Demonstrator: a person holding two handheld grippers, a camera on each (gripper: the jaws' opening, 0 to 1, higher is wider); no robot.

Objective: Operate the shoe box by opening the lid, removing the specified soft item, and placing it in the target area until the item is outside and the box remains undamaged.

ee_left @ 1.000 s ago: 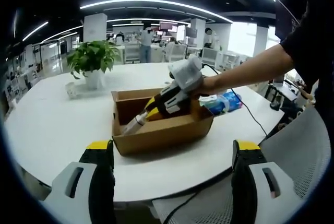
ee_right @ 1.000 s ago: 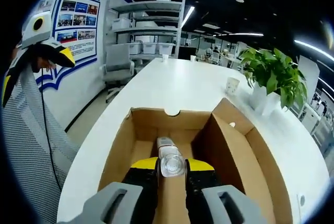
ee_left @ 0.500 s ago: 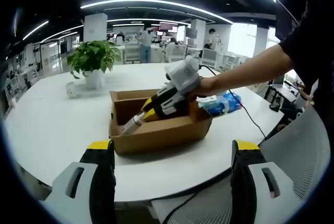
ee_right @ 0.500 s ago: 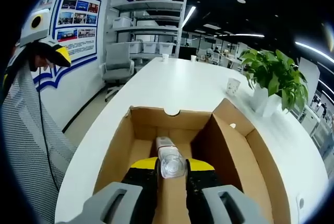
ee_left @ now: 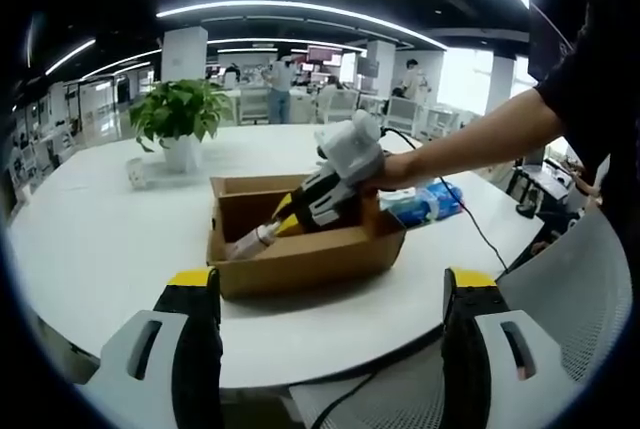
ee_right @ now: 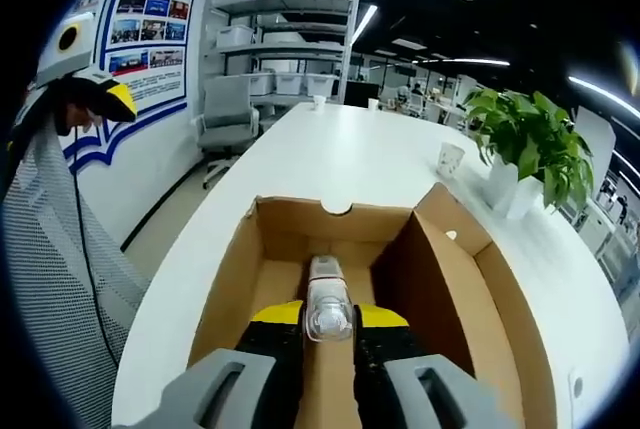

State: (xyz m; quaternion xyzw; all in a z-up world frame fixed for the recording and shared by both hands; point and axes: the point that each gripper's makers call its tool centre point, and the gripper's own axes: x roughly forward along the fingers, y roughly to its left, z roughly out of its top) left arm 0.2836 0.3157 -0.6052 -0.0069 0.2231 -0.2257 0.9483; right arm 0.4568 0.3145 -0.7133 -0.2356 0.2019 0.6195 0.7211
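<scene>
A pale, clear-capped tube-like item [ee_right: 327, 301] is being pinched between the jaws of the right gripper [ee_right: 328, 321], inside the open cardboard shoe box [ee_right: 440, 279]. In the right gripper view the item is being held low over the box floor, near the middle of the larger compartment, with an upright cardboard divider [ee_right: 415, 269] standing just beside it on the right. Whether the item is touching the floor cannot be told. In the left gripper view the same item [ee_left: 250, 241] is being seen at the tip of the right gripper [ee_left: 262, 236], which is reaching down at a slant into the shoe box [ee_left: 300, 254] from the right, held by a person's hand [ee_left: 400, 164].

The box is resting on a large white table [ee_left: 90, 239], with its lid open. Behind it, to the right, a blue-and-white pack [ee_left: 425, 199] is lying on the table, and a cable [ee_left: 480, 229] is running off the table edge. A potted green plant [ee_left: 178, 114] is standing well apart at the far left, with a small white cup [ee_left: 135, 171] near it.

The left gripper [ee_left: 330, 349] is being held back from the table edge with its jaws spread wide and nothing between them
</scene>
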